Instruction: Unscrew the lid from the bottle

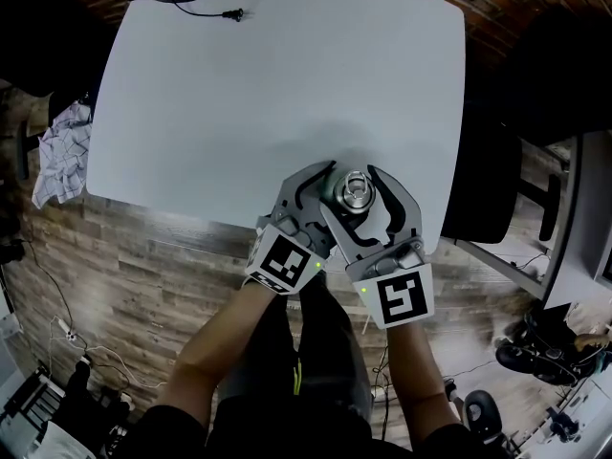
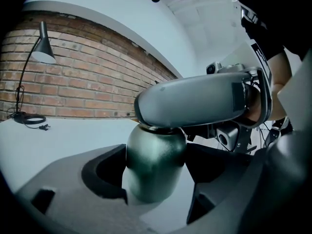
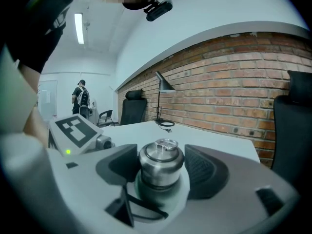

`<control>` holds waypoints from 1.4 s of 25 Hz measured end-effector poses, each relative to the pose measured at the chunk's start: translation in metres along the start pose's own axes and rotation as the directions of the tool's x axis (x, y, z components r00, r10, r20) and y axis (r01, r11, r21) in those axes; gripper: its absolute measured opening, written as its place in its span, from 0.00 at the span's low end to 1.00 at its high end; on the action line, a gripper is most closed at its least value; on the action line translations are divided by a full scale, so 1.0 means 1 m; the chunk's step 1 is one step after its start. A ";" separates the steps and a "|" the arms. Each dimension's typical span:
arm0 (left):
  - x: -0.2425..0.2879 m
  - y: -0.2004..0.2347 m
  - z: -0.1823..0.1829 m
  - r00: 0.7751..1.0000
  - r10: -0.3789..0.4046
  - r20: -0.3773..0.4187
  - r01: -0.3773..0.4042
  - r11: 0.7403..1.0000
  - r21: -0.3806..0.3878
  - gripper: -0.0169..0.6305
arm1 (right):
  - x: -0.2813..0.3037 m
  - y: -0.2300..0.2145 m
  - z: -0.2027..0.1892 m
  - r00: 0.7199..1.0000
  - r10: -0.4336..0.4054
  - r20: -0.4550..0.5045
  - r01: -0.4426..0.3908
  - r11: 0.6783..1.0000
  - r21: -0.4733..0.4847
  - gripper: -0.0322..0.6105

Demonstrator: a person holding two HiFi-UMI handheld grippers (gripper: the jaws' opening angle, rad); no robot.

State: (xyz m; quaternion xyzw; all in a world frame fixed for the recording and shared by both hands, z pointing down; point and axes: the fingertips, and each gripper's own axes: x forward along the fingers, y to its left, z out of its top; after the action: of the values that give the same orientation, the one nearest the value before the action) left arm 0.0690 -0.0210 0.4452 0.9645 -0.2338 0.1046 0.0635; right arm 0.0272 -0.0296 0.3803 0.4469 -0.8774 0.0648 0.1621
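A dark green metal bottle (image 2: 156,162) stands upright near the front edge of the white table (image 1: 268,94). Its silver lid (image 3: 161,160) has a ring on top and sits on the neck. My left gripper (image 1: 333,202) reaches in from the left and is open. Its pads (image 2: 105,174) stand close on either side of the bottle's body. My right gripper (image 1: 352,187) sits higher, open around the lid (image 1: 357,189), with a thin gap showing at the right pad (image 3: 204,167). One grey right finger (image 2: 195,101) crosses above the bottle and hides the lid in the left gripper view.
A black desk lamp (image 3: 163,84) with its cable and plug (image 1: 229,13) stands at the table's far edge. A black chair (image 1: 488,180) is close to the table's right side. A crumpled cloth (image 1: 62,151) lies off the left edge. A person (image 3: 80,99) stands far back.
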 end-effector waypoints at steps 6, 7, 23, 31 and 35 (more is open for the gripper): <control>0.000 0.000 0.000 1.000 -0.009 -0.003 0.009 1.000 0.008 0.62 | 0.005 -0.003 -0.003 1.000 -0.008 -0.008 0.008 1.000 0.001 0.47; 0.000 0.000 -0.001 1.000 -0.012 -0.005 0.012 1.000 0.006 0.62 | 0.005 -0.003 -0.003 1.000 -0.003 -0.004 0.003 1.000 0.002 0.47; -0.002 0.000 -0.001 0.999 -0.049 -0.010 0.049 0.999 0.015 0.62 | 0.001 0.013 -0.008 0.897 0.440 -0.041 -0.442 0.894 -0.075 0.47; -0.001 -0.001 -0.001 0.999 -0.050 -0.010 0.050 0.999 0.019 0.62 | 0.002 0.021 -0.003 0.822 0.560 -0.099 -0.567 0.791 -0.231 0.47; 0.000 -0.001 -0.001 0.999 -0.054 -0.011 0.054 0.998 0.018 0.62 | 0.001 0.020 -0.004 0.831 0.549 -0.088 -0.554 0.805 -0.214 0.47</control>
State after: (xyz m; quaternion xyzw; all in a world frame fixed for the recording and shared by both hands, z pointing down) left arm 0.0691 -0.0197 0.4457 0.9705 -0.2065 0.1099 0.0588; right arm 0.0116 -0.0174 0.3855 0.1504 -0.9688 0.0115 0.1964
